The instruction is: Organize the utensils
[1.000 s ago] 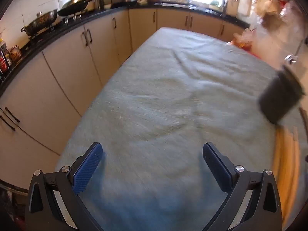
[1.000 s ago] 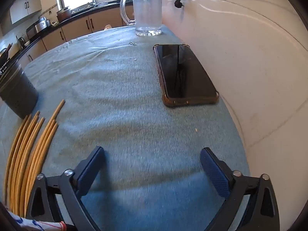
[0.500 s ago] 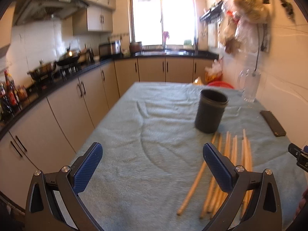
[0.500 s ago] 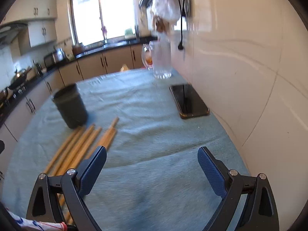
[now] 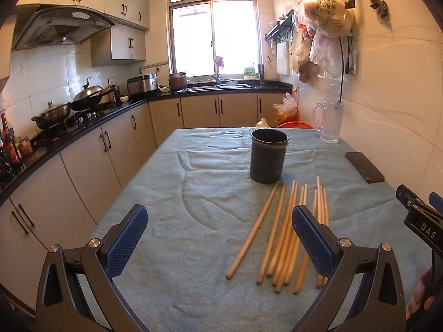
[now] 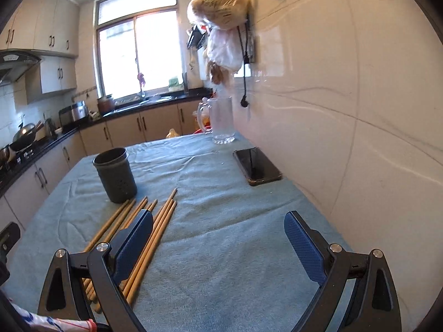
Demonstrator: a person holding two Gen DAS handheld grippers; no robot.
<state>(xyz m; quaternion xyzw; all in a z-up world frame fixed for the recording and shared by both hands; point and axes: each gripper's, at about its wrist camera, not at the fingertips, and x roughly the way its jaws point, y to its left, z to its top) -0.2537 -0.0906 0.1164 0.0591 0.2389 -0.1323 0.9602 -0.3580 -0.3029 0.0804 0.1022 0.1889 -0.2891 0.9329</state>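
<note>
Several long wooden chopsticks [image 5: 279, 227] [image 6: 163, 221] lie side by side on a blue-green cloth over the table [image 5: 193, 193] [image 6: 221, 221]. Just beyond their far tips stands an upright dark cylindrical holder [image 5: 268, 159] [image 6: 115, 175], with nothing showing above its rim. My left gripper [image 5: 220, 238] hangs open above the near table, its right finger over the chopsticks' near halves. My right gripper [image 6: 218, 242] is open too, its left finger above the chopsticks; part of its body [image 5: 420, 221] shows at the right edge of the left wrist view. Neither holds anything.
A dark phone [image 5: 364, 166] [image 6: 257, 166] lies flat near the tiled wall on the right. A clear glass jug [image 5: 329, 121] [image 6: 220, 120] stands at the table's far right corner. Kitchen cabinets and a counter with pots [image 5: 83, 102] run along the left; bags [image 5: 326, 13] hang on the wall.
Both grippers have tilted up and drawn back from close over the cloth, so the holder, chopsticks and kitchen now come into full view. Nothing on the table has moved.
</note>
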